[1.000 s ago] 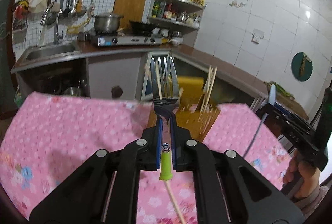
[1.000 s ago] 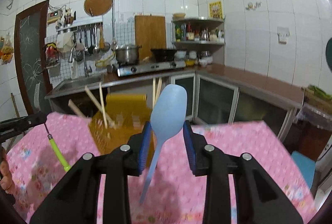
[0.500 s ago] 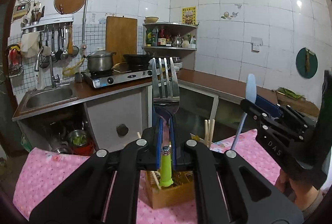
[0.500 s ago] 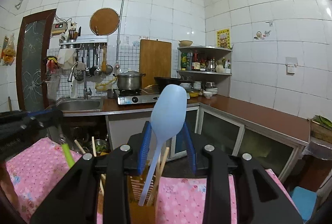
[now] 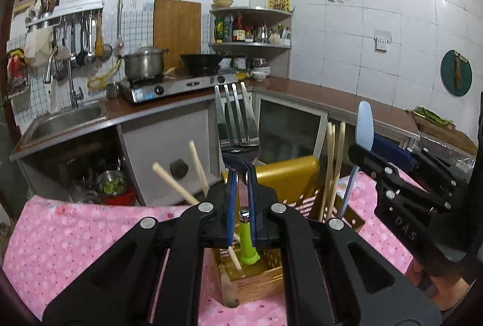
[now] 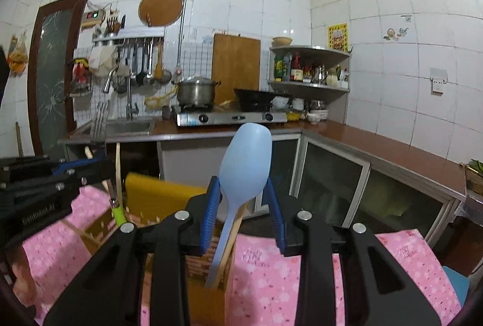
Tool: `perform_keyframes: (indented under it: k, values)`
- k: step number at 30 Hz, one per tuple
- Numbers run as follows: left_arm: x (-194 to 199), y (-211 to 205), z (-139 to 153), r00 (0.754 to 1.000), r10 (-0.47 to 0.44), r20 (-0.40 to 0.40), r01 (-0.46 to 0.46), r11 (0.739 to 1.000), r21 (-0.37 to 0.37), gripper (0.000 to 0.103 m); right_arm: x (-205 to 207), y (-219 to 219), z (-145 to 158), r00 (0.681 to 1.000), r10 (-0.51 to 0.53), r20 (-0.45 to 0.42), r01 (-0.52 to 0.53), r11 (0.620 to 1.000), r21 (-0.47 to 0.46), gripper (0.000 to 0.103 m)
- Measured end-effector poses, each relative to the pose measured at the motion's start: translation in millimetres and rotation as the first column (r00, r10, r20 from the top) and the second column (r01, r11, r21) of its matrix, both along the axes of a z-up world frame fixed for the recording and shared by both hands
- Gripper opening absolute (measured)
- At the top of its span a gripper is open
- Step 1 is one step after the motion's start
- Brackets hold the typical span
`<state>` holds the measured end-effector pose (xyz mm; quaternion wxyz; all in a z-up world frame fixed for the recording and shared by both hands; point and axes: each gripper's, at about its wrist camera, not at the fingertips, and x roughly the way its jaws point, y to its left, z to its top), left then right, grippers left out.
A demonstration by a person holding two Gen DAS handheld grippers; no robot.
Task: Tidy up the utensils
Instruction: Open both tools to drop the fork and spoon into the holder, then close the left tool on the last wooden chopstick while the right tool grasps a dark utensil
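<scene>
My left gripper [image 5: 241, 175] is shut on a steel fork [image 5: 237, 121], tines up, with its green handle [image 5: 248, 241] hanging over a compartment of the wooden utensil holder [image 5: 259, 277]. The right wrist view shows that fork [image 6: 99, 124] and the left gripper [image 6: 90, 164] at the left. My right gripper [image 6: 244, 199] is shut on the bowl of a light blue spoon [image 6: 245, 160], whose handle slants down into the holder [image 6: 208, 259]. From the left wrist view the spoon [image 5: 363, 127] and the right gripper [image 5: 377, 151] stand at the right.
Wooden chopsticks [image 5: 333, 169] lean in the holder, which has a yellow back panel [image 5: 289, 178]. It stands on a pink flowered tablecloth [image 5: 75, 238]. Behind are a counter with a gas stove [image 5: 178, 86], a pot and a sink [image 5: 63, 118]. A person's hand [image 5: 446, 292] grips the right tool.
Both grippers have travelled level across the table to the holder, each keeping its utensil. The holder now sits right beneath them, with both handles over it.
</scene>
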<state>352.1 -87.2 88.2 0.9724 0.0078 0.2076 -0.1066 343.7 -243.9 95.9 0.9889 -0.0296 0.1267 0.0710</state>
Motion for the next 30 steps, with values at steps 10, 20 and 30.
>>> perform_keyframes:
  k: [10,20,30]
  values:
    - [-8,18,-13,0.996,0.01,-0.092,-0.014,0.999,-0.039,0.006,-3,12,-27,0.991,0.026,-0.134,-0.029,0.999,-0.024,0.048]
    - [-62,52,38,0.994,0.062,-0.095,-0.072,0.991,-0.11,0.073,-46,-5,3,0.98,-0.023,-0.196,0.024,1.0,0.004,0.059]
    - [-114,65,10,0.982,0.091,-0.167,-0.109,0.989,-0.098,0.089,-119,-25,-19,0.949,-0.108,-0.295,0.114,0.993,0.002,0.06]
